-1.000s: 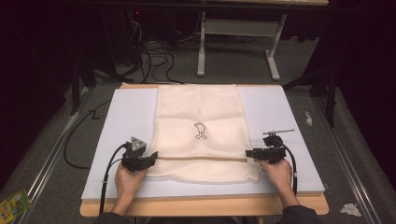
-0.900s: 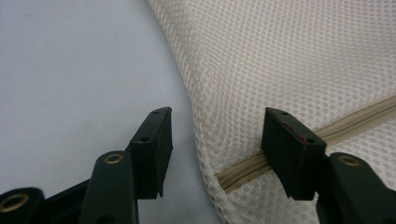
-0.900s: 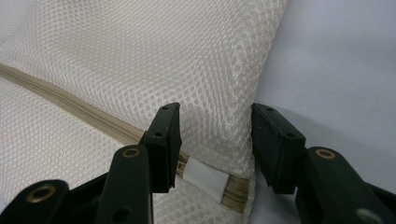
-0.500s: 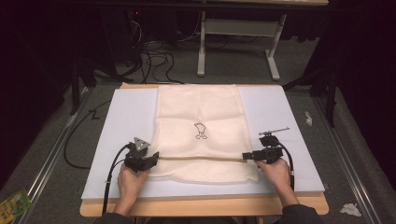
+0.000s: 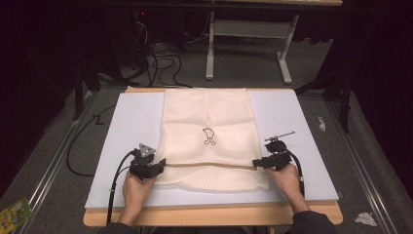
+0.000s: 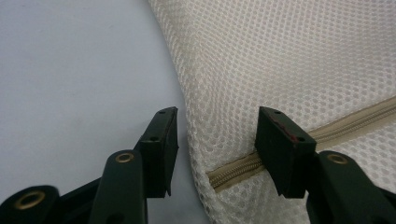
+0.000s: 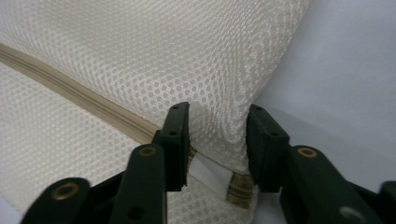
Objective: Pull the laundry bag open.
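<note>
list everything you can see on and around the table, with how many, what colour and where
mesh bag: one, cream, lying flat mid-table
zipper: one, tan, across the bag's near end
small print: one, dark, centre of the bag
mat: one, pale blue-grey, covering the table top
table: one, wood edge at the near side
cables: several, black, floor beyond the table
white frame: one, floor at the back
left tool: one, black, jaws apart at the zipper's end
right tool: one, black, jaws astride the bag's other corner
hands: two, near edge
</note>
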The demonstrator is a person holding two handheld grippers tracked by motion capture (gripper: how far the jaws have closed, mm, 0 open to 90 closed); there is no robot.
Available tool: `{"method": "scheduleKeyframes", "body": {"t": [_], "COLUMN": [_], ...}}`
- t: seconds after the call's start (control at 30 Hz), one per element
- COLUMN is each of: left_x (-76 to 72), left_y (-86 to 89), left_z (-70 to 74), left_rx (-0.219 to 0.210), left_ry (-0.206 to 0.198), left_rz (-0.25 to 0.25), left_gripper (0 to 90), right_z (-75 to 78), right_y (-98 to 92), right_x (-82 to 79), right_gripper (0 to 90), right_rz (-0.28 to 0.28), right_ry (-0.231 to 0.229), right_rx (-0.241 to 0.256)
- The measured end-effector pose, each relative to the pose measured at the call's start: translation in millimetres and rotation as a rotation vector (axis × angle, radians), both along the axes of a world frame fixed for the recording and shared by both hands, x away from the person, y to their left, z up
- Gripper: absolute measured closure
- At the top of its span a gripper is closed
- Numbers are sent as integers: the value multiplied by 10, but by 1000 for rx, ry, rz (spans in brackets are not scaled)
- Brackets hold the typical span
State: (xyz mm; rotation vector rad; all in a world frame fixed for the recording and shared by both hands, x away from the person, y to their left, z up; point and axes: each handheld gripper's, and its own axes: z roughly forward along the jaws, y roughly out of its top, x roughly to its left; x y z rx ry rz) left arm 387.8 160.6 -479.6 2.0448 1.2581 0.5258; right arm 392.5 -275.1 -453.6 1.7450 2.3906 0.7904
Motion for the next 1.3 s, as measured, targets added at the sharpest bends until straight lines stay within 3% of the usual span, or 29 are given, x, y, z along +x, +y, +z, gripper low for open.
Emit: {"method": "scheduleKeyframes", "body": {"t": [0.07, 0.17, 0.27, 0.63, 0.83, 1.03, 1.17, 1.3], "left_x": [-4, -7, -7, 21, 4, -24, -23, -33], "left_y": [-7, -12, -22, 33, -7, -103, -170, -309], "left_z": [2, 5, 12, 31, 111, 233, 284, 326], "left_rx": [4, 7, 18, 1, 11, -12, -37, -14], "left_ry": [-1, -2, -3, -1, -14, -32, -22, -22], "left_rz": [1, 3, -2, -20, -45, -88, -113, -147], "left_gripper": [489, 496, 504, 445, 433, 423, 424, 430], "right_z": [-5, -32, -26, 100, 150, 226, 246, 260], "right_y": [-12, -43, -48, -163, -176, -163, -161, -150], "right_x": [-8, -17, -20, -36, -48, -47, -49, -54], "right_gripper": [776, 857, 863, 872, 872, 873, 873, 874], "right_rz": [-2, 15, 34, 49, 54, 65, 65, 67], "right_ry": [-14, -33, -46, -107, -126, -145, -152, -162], "right_rx": [-15, 18, 20, 123, 134, 132, 134, 135]}}
